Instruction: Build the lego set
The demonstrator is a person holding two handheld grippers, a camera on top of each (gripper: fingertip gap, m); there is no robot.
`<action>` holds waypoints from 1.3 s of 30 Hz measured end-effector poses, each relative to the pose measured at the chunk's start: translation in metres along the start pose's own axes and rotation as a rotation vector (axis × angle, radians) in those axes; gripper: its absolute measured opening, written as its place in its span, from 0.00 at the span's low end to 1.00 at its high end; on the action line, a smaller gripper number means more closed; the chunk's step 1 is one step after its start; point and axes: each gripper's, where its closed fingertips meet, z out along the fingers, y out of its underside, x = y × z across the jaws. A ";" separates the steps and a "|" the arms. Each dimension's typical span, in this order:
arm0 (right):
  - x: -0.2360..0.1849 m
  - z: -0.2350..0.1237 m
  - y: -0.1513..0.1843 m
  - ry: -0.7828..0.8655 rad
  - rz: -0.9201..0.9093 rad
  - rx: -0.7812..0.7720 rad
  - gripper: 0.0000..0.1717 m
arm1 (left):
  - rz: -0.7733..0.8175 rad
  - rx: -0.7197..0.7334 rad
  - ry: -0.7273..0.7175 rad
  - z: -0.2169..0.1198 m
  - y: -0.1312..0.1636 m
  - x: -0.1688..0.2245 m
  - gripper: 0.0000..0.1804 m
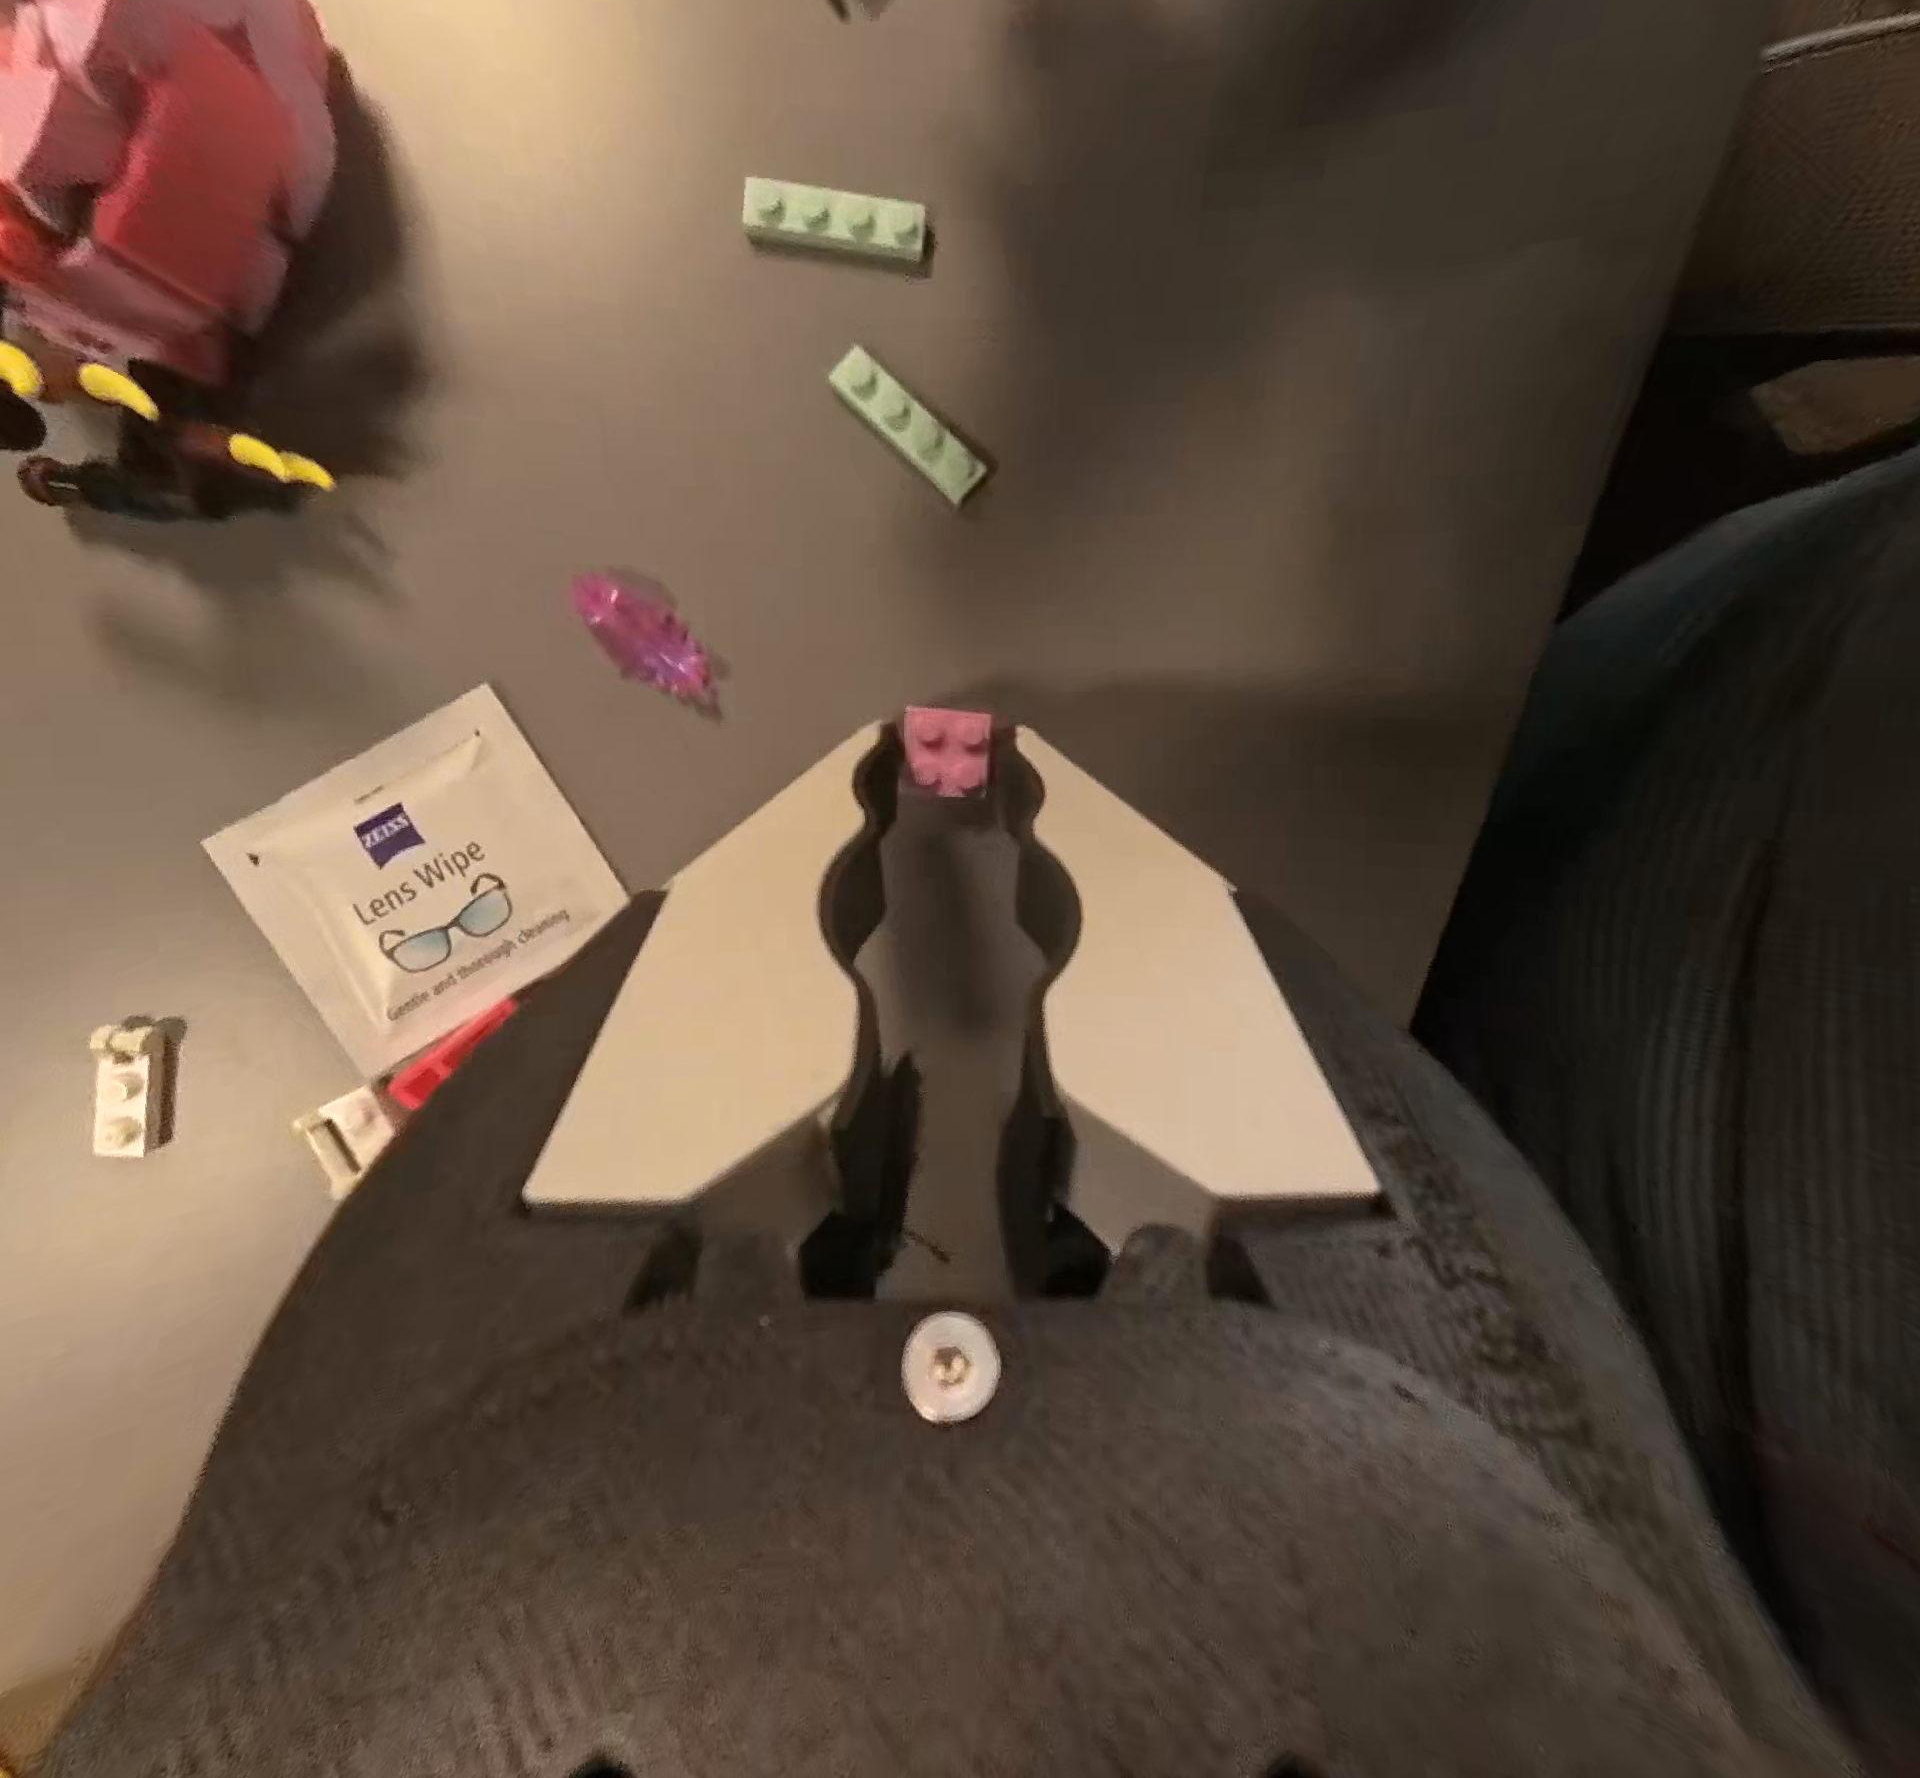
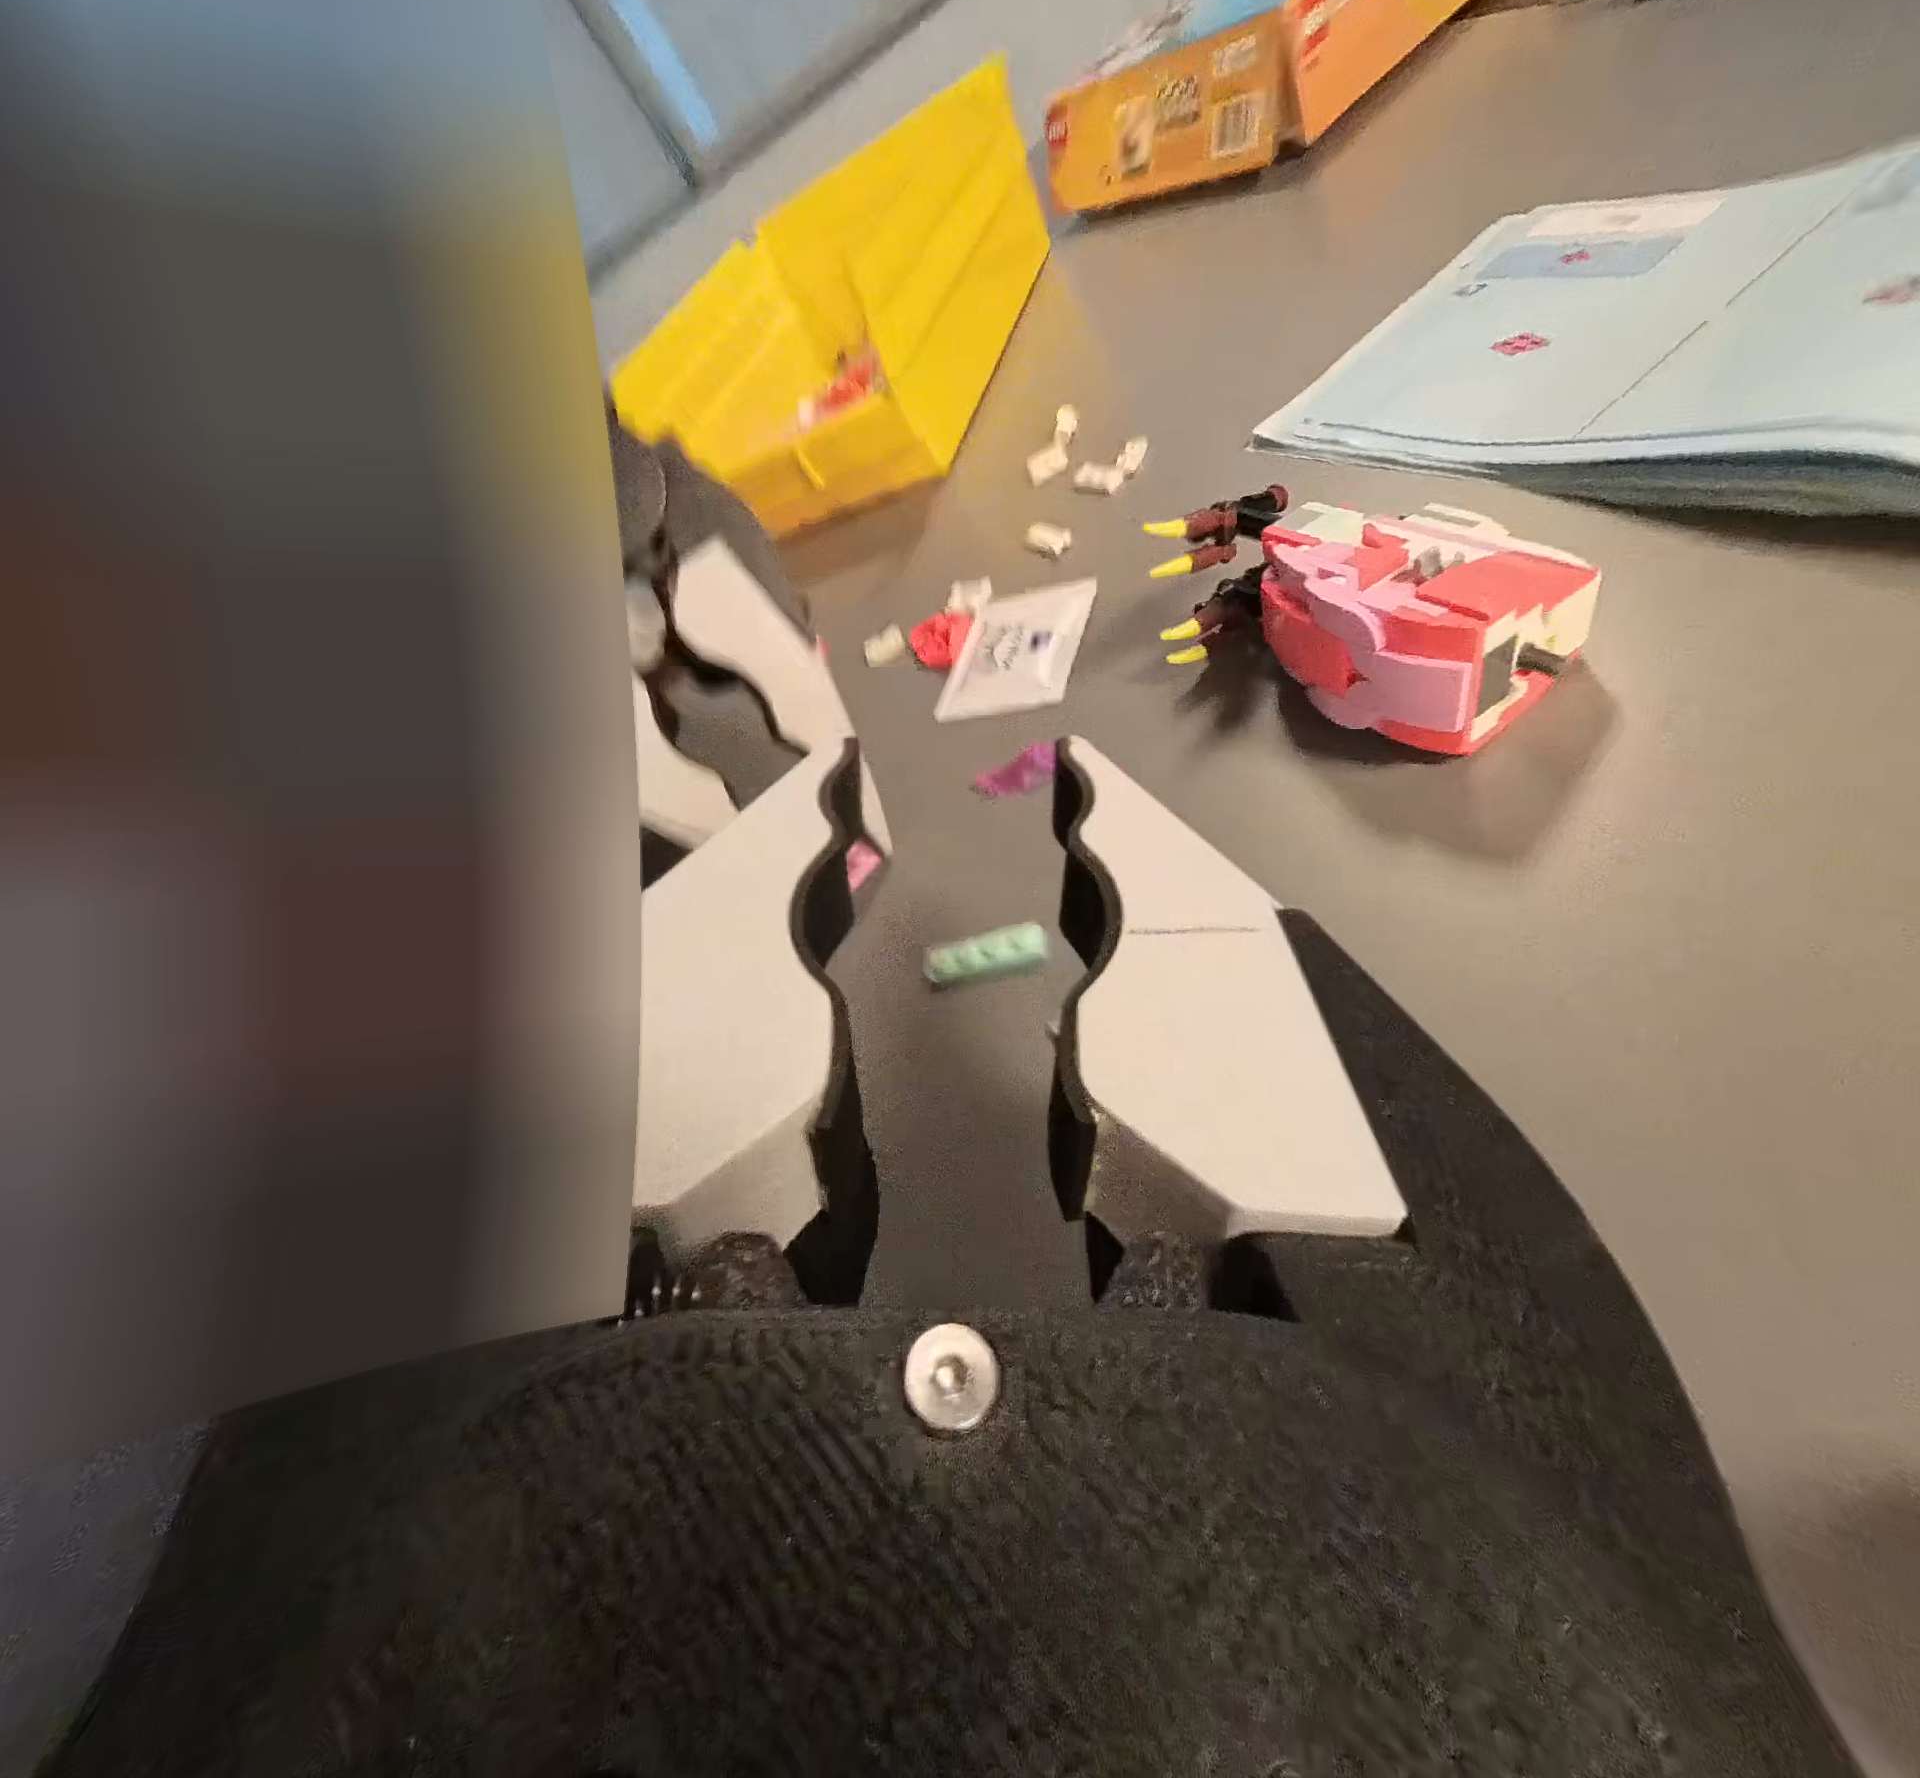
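My left gripper (image 1: 945, 741) is shut on a small pink studded brick (image 1: 943, 754), pinched at the very fingertips above the grey table (image 1: 1195, 481). The right wrist view shows this gripper at the left (image 2: 727, 689), with the pink brick (image 2: 862, 864) at its tip. My right gripper (image 2: 958, 762) is open and holds nothing. A mint green plate (image 2: 985, 951) lies on the table in the gap between its fingers, untouched. Two mint green plates (image 1: 836, 224) (image 1: 906, 424) and a clear purple piece (image 1: 644, 632) lie ahead of my left gripper.
A red and pink brick model with yellow claws (image 2: 1423, 627) lies to the right. A white wipe packet (image 1: 416, 861), a red piece (image 1: 452, 1053) and small white pieces (image 1: 130, 1084) are nearby. A yellow bag (image 2: 852, 326), an orange box (image 2: 1299, 45) and a booklet (image 2: 1662, 346) lie farther back. One gripper's finger ends stand about 11 centimetres off the other's. About 5 centimetres separates my left fingertips from the clear purple piece (image 1: 644, 632). It turns up in the right wrist view (image 2: 1004, 766) as well.
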 end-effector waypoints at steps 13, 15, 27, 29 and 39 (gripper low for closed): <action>-0.022 0.028 0.063 -0.032 -0.462 -0.393 0.25 | -0.076 0.171 -0.022 -0.011 0.016 0.002 0.19; -0.034 0.039 0.072 -0.079 -0.543 -0.432 0.24 | -0.088 0.197 0.000 -0.014 0.019 0.008 0.18; -0.038 0.061 0.087 -0.335 -0.746 -0.652 0.13 | -0.191 0.411 0.208 -0.023 0.014 0.023 0.15; -0.036 0.062 0.085 -0.325 -0.737 -0.654 0.09 | -0.167 0.445 0.203 -0.028 0.012 0.024 0.11; -0.040 0.063 0.088 -0.336 -0.746 -0.624 0.14 | -0.123 0.399 0.203 -0.023 0.016 0.023 0.05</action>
